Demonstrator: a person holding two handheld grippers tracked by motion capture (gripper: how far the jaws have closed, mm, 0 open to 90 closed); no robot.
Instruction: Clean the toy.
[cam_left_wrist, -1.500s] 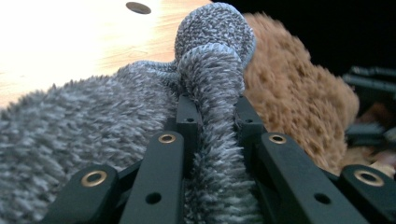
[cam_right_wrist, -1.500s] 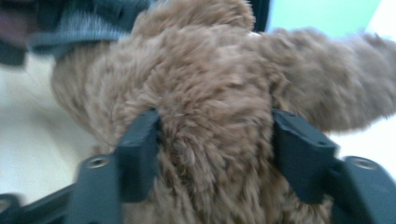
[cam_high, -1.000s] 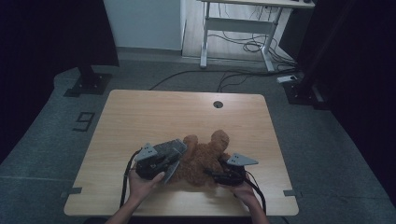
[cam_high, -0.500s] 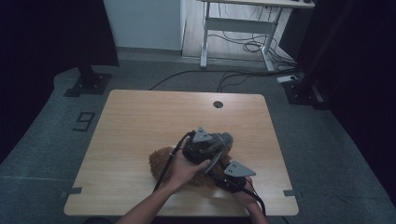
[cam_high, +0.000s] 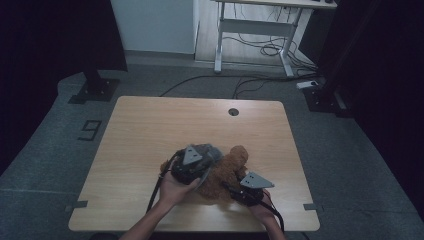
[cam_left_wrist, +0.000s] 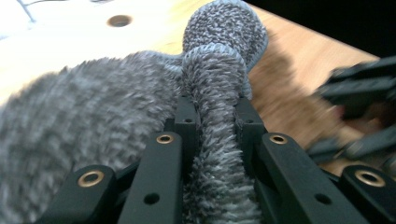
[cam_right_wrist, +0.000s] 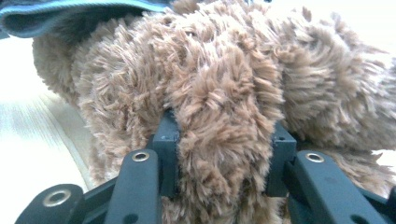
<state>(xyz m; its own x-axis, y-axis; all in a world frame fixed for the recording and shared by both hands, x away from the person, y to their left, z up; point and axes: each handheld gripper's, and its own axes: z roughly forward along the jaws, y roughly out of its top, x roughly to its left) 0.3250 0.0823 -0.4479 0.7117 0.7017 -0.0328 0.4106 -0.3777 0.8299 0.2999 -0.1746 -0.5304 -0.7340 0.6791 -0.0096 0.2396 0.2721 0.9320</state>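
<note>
a taped numeral "9" marks the floor left of the table.

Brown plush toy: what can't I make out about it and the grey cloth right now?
- Brown plush toy, high view: its near side is covered by the grey fuzzy cloth and the left hand-held gripper; which part is gripped is unclear.
- Right hand-held gripper, its own view: fur hides the pads.
- Left gripper view: the right side is blurred.

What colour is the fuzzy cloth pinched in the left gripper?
Grey, with a lighter fleck. The cloth shows best in the left gripper view.
</note>
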